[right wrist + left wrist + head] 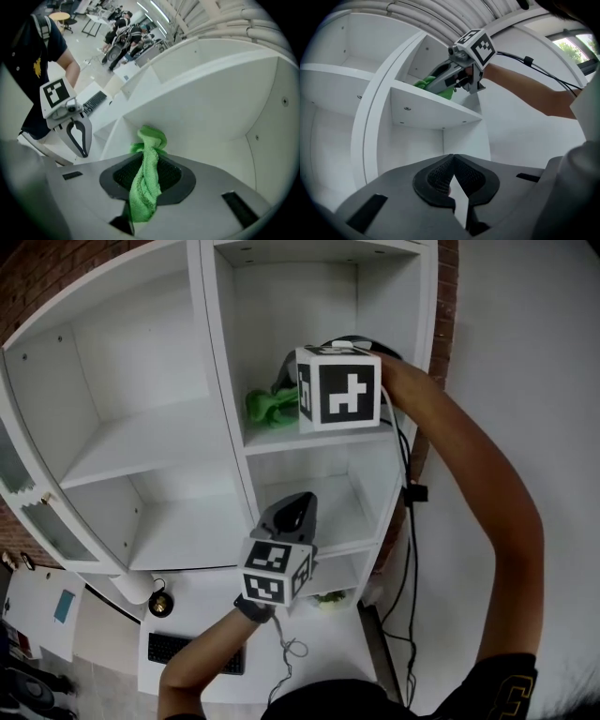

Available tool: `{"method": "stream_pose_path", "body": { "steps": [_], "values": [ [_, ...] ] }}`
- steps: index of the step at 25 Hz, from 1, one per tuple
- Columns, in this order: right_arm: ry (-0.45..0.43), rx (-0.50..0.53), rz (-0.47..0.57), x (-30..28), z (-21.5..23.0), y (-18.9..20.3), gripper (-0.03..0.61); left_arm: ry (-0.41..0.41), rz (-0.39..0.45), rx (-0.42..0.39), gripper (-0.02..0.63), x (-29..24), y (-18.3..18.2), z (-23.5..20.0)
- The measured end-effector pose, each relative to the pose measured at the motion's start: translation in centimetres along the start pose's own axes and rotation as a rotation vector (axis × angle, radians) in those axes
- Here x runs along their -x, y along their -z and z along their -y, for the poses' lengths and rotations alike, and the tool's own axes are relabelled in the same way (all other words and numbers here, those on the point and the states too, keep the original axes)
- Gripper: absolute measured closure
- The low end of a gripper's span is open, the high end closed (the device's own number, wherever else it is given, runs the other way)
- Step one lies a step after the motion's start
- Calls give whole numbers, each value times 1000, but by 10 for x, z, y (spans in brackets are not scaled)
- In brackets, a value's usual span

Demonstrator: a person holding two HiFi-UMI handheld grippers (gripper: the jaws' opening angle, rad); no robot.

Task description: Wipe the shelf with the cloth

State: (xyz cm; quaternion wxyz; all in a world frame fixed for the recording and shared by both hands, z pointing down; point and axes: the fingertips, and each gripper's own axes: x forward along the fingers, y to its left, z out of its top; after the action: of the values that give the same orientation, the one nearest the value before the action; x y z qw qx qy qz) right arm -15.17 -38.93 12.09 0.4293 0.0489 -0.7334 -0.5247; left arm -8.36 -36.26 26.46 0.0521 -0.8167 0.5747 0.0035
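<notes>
- Cloth (146,183), bright green, is pinched in the right gripper (149,159); its jaws are clamped on a twisted fold, and a bunched end pokes out past the tips
- In the head view the cloth (267,407) sits on the shelf (323,439), the board of the upper right compartment, towards its left end beside the upright divider
- The step in hand looks like the wiping stroke itself, with the bunched end seemingly against the board; how much of the board has been covered can't be read from here
- Next move, as I judge it: keep the cloth pressed down and drag it sideways along the board towards the right wall, keeping the gripper body clear of the divider
- The right arm reaches up and forward, nearly straight, with the hand behind the marker cube
- The left gripper (298,507) hangs lower, in front of the lower compartments, pointing up at them; its jaws meet at the tips with nothing between them, and it looks idle
</notes>
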Motion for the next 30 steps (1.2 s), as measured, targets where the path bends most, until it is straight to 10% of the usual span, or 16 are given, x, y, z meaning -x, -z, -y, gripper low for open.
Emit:
{"method": "stream_pose_path", "body": {
  "steps": [14,30],
  "values": [
    [-27,3,139,-19,-23,-44,505,-11,-15,-23,597,4,11,-1],
    [-21,-56,27,-12,-25,-8,506,50,-13,-46,598,-13,23,23]
  ]
}}
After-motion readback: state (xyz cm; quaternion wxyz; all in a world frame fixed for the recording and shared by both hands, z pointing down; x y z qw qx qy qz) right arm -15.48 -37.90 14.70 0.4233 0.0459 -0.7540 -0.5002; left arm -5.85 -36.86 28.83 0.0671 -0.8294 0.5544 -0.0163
